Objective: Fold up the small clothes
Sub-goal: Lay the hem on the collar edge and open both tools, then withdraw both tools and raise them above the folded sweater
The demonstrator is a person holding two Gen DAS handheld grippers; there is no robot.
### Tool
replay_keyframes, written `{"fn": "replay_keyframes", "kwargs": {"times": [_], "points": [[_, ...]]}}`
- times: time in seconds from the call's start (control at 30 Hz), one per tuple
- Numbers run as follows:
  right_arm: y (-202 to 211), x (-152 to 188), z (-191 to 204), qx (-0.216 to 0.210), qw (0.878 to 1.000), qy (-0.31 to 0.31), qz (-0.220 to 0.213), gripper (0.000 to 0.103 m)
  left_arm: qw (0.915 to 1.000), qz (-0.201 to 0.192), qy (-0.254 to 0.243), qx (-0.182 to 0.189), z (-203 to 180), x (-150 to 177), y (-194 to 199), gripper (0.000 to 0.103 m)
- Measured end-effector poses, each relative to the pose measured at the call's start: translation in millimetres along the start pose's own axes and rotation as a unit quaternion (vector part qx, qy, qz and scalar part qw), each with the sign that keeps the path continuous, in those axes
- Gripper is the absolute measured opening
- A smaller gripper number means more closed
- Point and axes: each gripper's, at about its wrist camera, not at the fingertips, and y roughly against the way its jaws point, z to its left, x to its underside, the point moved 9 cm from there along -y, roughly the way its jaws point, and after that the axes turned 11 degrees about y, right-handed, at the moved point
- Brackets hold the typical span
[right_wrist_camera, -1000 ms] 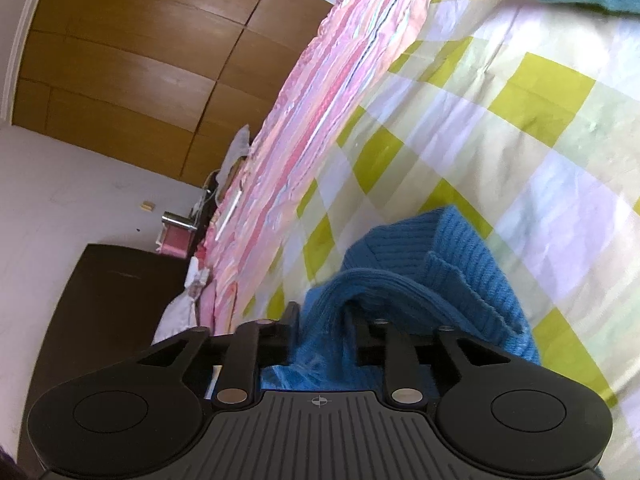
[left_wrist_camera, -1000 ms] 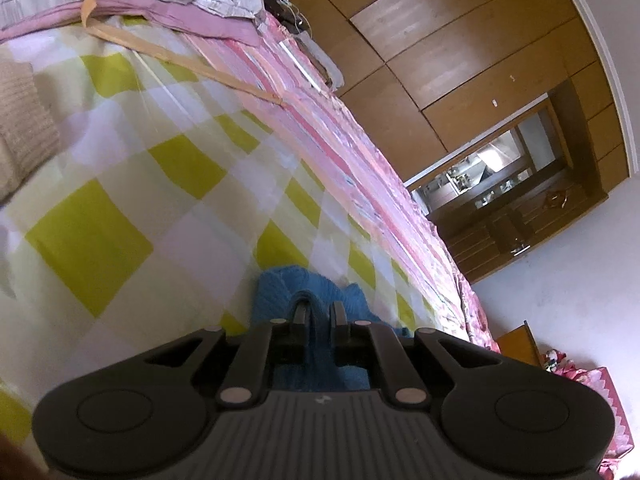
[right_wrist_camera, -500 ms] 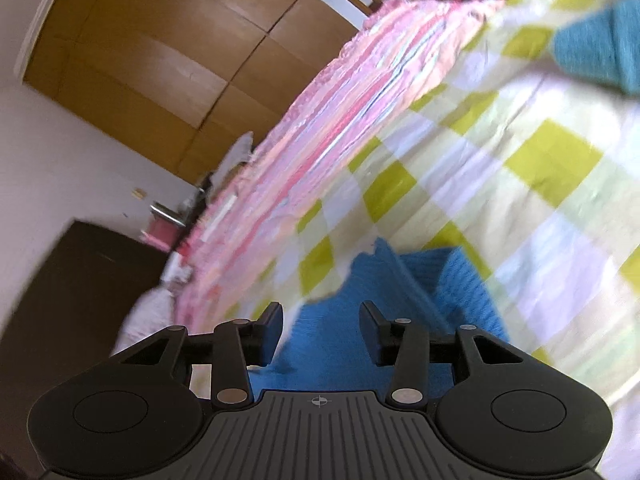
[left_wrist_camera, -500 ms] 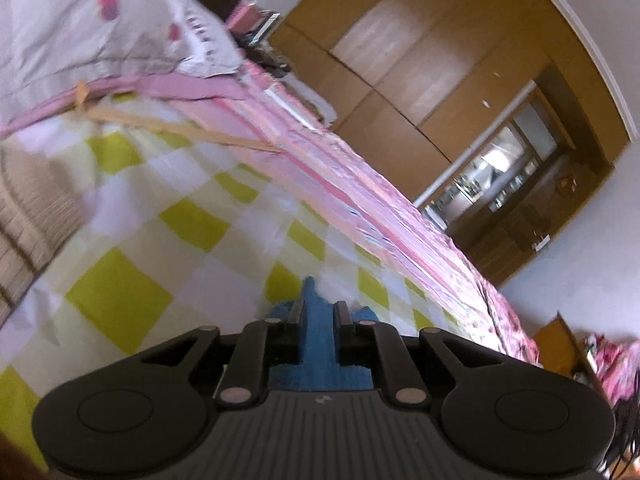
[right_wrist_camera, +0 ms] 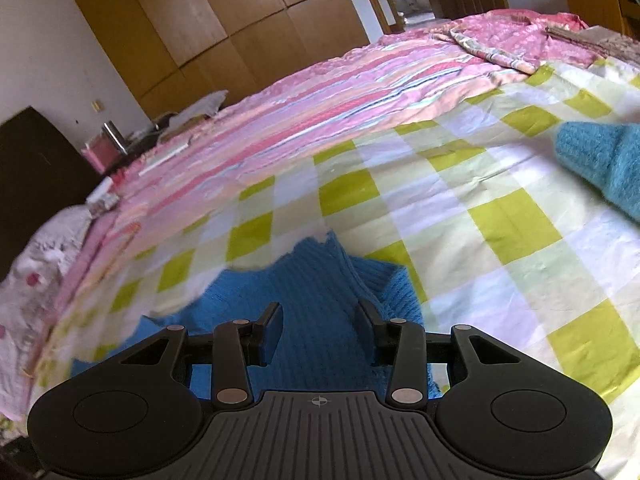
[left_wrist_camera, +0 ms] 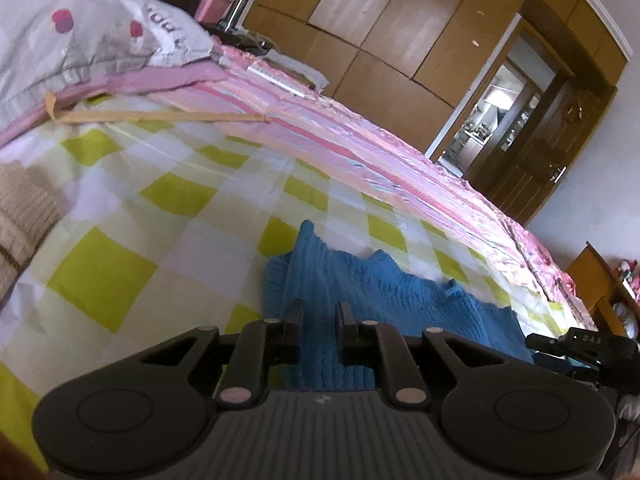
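A blue knit garment [left_wrist_camera: 384, 292] lies on the yellow-and-white checked sheet [left_wrist_camera: 160, 200]. My left gripper [left_wrist_camera: 320, 314] is shut on a fold of its near edge, and the cloth rises in a ridge between the fingers. In the right wrist view the same blue knit [right_wrist_camera: 316, 280] spreads under my right gripper [right_wrist_camera: 320, 316]. Its jaws stand apart and are closing, with the knit showing in the gap and neither pad pressing on it.
A teal knit piece [right_wrist_camera: 600, 160] lies on the sheet to the right. A beige knit piece [left_wrist_camera: 20, 208] sits at the left edge. A pink striped quilt [left_wrist_camera: 360, 140] runs along the far side, a grey pillow [left_wrist_camera: 80, 40] at the head. Wooden wardrobes [left_wrist_camera: 380, 20] stand behind.
The right gripper let go of the blue fold it was pinching and its jaws now stand wider. Both views rolled towards level. The left gripper kept its hold and shifted sideways.
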Motion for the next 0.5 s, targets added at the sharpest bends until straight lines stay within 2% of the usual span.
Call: {"fn": "replay_keyframes", "kwargs": {"times": [0.13,0.27,0.4,0.5], "points": [[-2,1,4,0.006,1.000,0.019,-0.001,0.038,0.9995,-0.010,-0.030,0.010,-13,4,5,0.019],[-3,2,5,0.011,0.999,0.033,-0.001,0.038,0.9981,0.001,-0.062,0.006,-21,17,1,0.019],[-3,1,4,0.019,0.999,0.044,-0.001,0.036,0.9970,0.001,-0.075,-0.020,-16,19,0,0.019],[-4,2,2,0.037,0.998,0.059,0.000,0.034,0.9944,-0.008,-0.082,-0.065,-3,18,1,0.019]]}}
